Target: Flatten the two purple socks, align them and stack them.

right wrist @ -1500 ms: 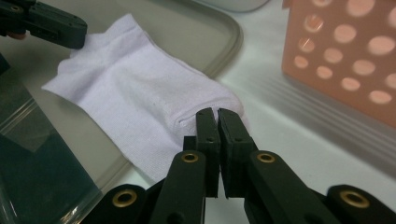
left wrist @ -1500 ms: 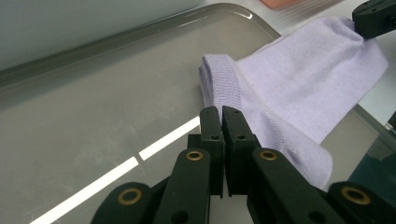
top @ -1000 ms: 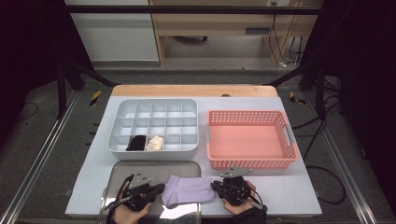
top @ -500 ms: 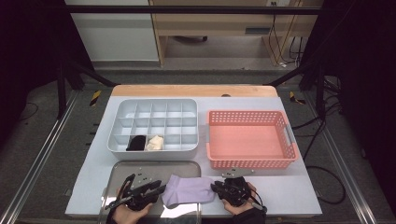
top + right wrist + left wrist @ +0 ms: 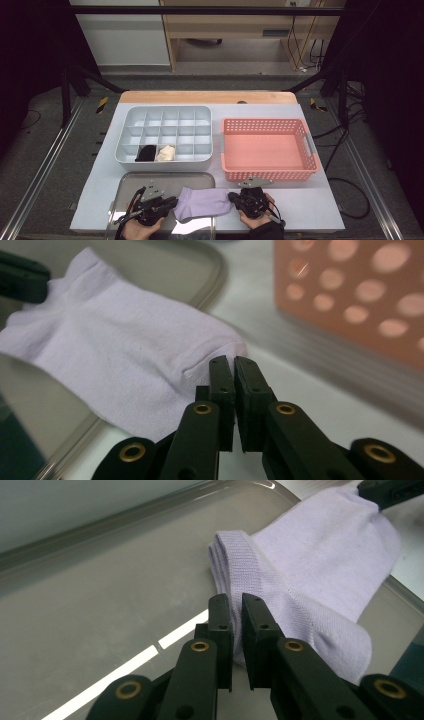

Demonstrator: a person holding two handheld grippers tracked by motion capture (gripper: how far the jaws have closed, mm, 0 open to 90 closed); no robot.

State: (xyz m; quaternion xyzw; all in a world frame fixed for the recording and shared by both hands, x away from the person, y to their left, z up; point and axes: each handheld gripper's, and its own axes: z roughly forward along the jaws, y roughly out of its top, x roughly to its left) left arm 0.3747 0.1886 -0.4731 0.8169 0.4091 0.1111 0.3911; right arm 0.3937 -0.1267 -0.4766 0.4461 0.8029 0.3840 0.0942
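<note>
A lilac sock [image 5: 202, 202] lies flat across the right rim of a metal tray [image 5: 165, 175], stretched between my two grippers. My left gripper [image 5: 172, 202] is at its ribbed cuff end. Its jaws have just been closing, and a fold of the sock [image 5: 320, 555] sits in the narrow slit of the left gripper [image 5: 236, 600]. My right gripper [image 5: 232, 196] is at the toe end. Its jaws have also just closed, and the right gripper [image 5: 234, 360] pinches the toe edge of the sock [image 5: 115, 360].
A grey divided box [image 5: 165, 109] stands behind the tray, with a black bundle [image 5: 146, 153] and a cream bundle [image 5: 166, 153] in two front compartments. A pink basket [image 5: 265, 122] stands at the right, close behind my right hand.
Both hands and the sock have kept their places. The left gripper's jaws stood a little wider half a second ago than they do now.
</note>
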